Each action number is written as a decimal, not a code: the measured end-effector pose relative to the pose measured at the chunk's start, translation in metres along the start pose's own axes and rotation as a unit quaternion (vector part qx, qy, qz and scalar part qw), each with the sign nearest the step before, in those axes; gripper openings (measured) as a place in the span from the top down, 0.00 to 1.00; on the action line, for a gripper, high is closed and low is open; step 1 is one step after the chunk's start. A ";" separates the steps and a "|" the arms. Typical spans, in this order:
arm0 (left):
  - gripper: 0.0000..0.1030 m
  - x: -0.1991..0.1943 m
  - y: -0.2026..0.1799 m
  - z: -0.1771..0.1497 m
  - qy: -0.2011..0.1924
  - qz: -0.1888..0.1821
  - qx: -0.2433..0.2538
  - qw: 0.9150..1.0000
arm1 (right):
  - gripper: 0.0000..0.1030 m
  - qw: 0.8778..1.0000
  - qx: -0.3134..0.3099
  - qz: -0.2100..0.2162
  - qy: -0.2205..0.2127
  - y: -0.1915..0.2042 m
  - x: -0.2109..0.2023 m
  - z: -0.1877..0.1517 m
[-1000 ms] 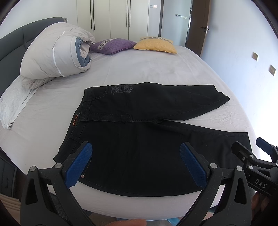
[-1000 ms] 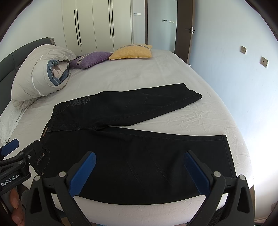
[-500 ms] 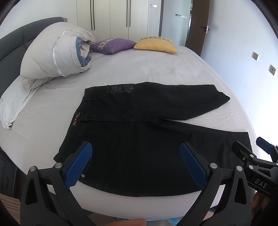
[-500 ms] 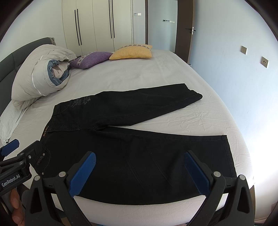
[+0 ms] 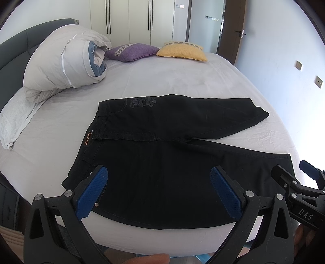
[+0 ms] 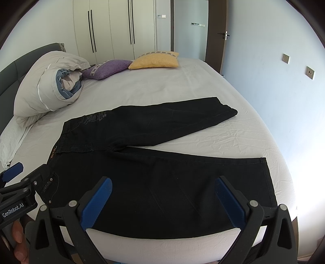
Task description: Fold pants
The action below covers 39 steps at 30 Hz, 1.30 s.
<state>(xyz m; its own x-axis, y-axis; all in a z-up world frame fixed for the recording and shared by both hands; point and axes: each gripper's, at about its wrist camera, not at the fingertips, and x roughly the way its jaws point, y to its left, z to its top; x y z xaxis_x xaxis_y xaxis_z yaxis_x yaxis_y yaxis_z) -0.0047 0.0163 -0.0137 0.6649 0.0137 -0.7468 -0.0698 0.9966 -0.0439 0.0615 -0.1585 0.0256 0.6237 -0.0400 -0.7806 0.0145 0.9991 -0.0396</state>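
Observation:
Black pants lie flat on the white bed, waistband to the left, both legs spread apart toward the right. They also show in the right wrist view. My left gripper is open and empty, held above the near edge of the pants near the waist side. My right gripper is open and empty, above the near leg. The right gripper shows at the right edge of the left wrist view; the left gripper shows at the left edge of the right wrist view.
A rolled grey duvet lies at the back left by the dark headboard. A purple cushion and a yellow cushion sit at the far end. Wardrobe doors and a wall stand behind and to the right.

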 end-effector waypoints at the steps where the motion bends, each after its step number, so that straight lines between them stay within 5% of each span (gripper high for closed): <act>1: 0.00 0.002 0.002 -0.001 0.000 -0.002 0.001 1.000 | 0.00 1.000 -0.002 0.000 -0.001 0.002 0.000 0.000; 6: 0.00 0.018 0.012 0.005 0.003 -0.014 0.009 1.000 | 0.00 0.999 -0.025 0.031 -0.004 0.006 0.009 0.008; 10: 0.00 0.046 0.025 0.022 0.004 -0.028 0.051 0.998 | 0.00 0.994 -0.051 0.094 -0.005 0.002 0.026 0.028; 13: 0.00 0.075 0.043 0.041 0.002 -0.087 0.075 0.993 | 0.00 0.987 -0.078 0.144 -0.001 -0.001 0.046 0.047; 16: 0.00 0.119 0.055 0.066 0.051 -0.044 0.117 0.991 | 0.00 0.976 -0.124 0.177 0.004 0.001 0.072 0.069; 21: 0.00 0.198 0.082 0.135 0.055 -0.026 0.153 0.986 | 0.03 0.959 -0.188 0.210 0.011 0.002 0.126 0.105; 25: 0.00 0.275 0.087 0.187 0.077 -0.028 0.219 0.972 | 0.12 0.949 -0.208 0.233 0.045 -0.005 0.174 0.124; 29: 0.01 0.342 0.087 0.212 0.139 -0.054 0.269 0.952 | 0.18 0.941 -0.211 0.256 0.069 -0.014 0.211 0.131; 34: 0.04 0.390 0.100 0.239 0.175 -0.089 0.270 0.943 | 0.23 0.932 -0.228 0.269 0.082 -0.016 0.240 0.131; 39: 0.28 0.435 0.113 0.249 0.223 -0.096 0.278 0.929 | 0.24 0.924 -0.240 0.283 0.089 -0.014 0.257 0.133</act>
<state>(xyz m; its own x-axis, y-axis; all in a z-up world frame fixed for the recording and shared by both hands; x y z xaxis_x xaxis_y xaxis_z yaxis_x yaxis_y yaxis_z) 0.4620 0.1552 -0.1786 0.2426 -0.0796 -0.9669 0.4959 0.8668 0.0531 0.3258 -0.1809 -0.0914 0.2858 0.4433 -0.8496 -0.6500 0.7411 0.1681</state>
